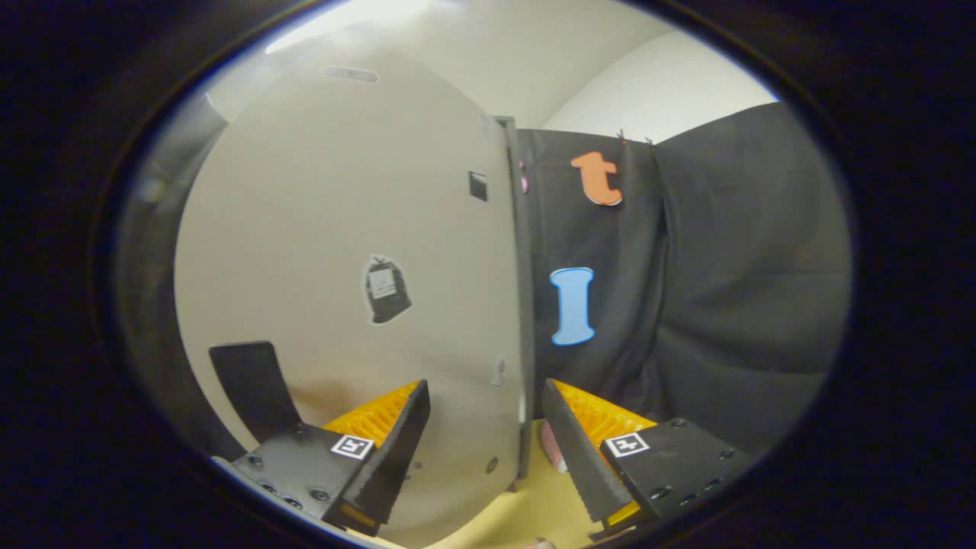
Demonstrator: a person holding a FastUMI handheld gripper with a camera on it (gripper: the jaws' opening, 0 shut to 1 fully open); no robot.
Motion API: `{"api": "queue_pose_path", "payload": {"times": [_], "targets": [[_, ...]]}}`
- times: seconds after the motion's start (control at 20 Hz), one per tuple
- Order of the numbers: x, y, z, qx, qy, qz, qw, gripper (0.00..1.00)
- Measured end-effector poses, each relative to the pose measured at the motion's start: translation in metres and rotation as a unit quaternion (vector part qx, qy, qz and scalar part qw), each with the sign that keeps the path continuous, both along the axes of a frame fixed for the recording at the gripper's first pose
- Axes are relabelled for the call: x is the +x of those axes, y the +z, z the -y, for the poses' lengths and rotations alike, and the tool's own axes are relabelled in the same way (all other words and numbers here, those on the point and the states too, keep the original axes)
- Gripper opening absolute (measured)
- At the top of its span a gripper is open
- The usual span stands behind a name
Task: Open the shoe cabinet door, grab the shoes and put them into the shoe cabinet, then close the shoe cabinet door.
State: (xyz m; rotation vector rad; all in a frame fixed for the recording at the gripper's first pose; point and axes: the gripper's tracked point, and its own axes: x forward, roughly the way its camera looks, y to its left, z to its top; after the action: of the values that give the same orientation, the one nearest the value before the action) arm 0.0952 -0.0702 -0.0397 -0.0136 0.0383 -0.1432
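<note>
Large pale cabinet door (343, 252) swung open, standing upright, broad face toward the left finger, thin free edge (523, 305) running vertically straight ahead. Dark sticker (386, 290) on the door face, a black flap (252, 389) low beside the left finger. Yellow table (534, 503) underneath. Claw (486, 442) spread apart, fingers straddling the door's edge without clearly pressing on it; contact cannot be told. Probably mid door-handling: door edge lies between the fingers, long axis up and down, so any swing means pushing sideways across it. Something small and pinkish (550, 454) just behind the right finger, too hidden to identify.
</note>
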Motion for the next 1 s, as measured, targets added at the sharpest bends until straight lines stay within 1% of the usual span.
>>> {"api": "queue_pose_path", "payload": {"times": [0.3, 0.45, 0.7, 1.0], "targets": [[0.043, -0.011, -0.069, -0.01, 0.07, -0.013, 0.997, 0.95], [0.061, -0.017, -0.093, -0.014, 0.092, -0.02, 0.995, 0.94], [0.089, -0.018, -0.098, 0.0, 0.097, -0.013, 0.995, 0.93], [0.127, -0.023, -0.118, -0.013, 0.089, -0.012, 0.996, 0.92]]}}
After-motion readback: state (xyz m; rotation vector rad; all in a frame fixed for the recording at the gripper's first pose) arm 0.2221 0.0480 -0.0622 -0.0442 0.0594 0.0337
